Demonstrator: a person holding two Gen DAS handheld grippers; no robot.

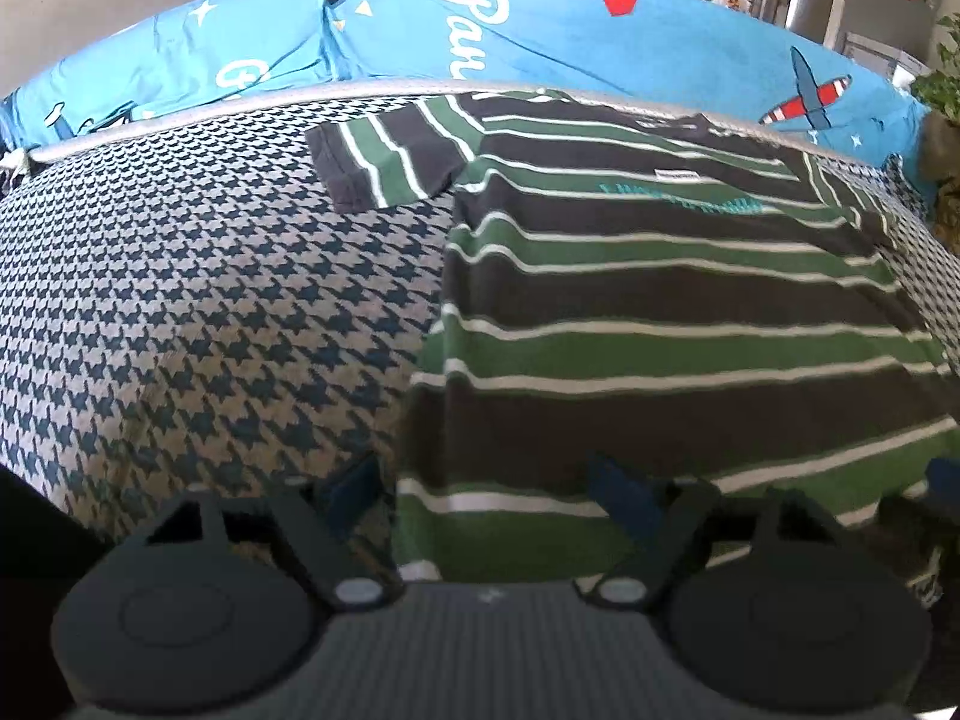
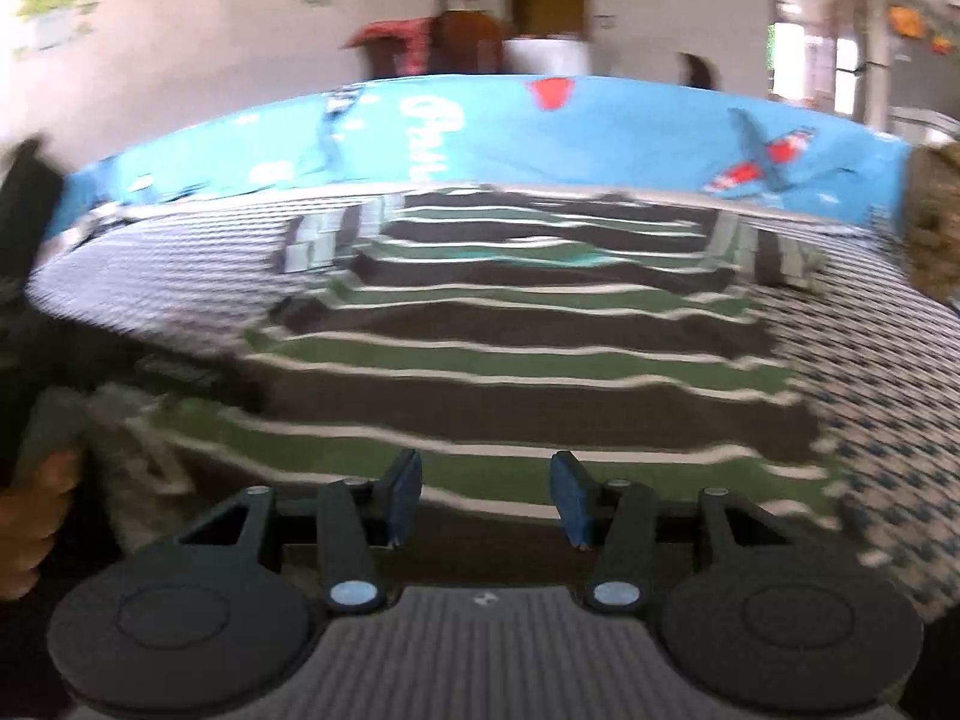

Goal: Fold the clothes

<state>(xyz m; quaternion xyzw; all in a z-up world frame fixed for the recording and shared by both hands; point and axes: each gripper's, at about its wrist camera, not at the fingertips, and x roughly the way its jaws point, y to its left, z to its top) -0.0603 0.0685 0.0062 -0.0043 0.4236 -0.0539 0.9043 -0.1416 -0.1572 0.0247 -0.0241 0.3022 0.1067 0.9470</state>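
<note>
- No fold shows yet: your striped shirt (image 1: 660, 300) lies flat on the houndstooth counter (image 1: 210, 300), sleeves out, collar far.
- Your left hand-held gripper (image 1: 486, 486) spreads wide over the near-left hem.
- Your right hand-held gripper (image 2: 486, 489) hangs half-open, empty, above the near hem.
- Every fold remains, I judge.

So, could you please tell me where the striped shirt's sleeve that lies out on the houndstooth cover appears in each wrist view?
Left wrist view: the sleeve lies upper centre-left, spread flat on the houndstooth cover.
Right wrist view: the same sleeve sits upper left of centre, blurred.
Shared landmark: the blue cartoon-print bedding runs behind the striped shirt in both views.
</note>
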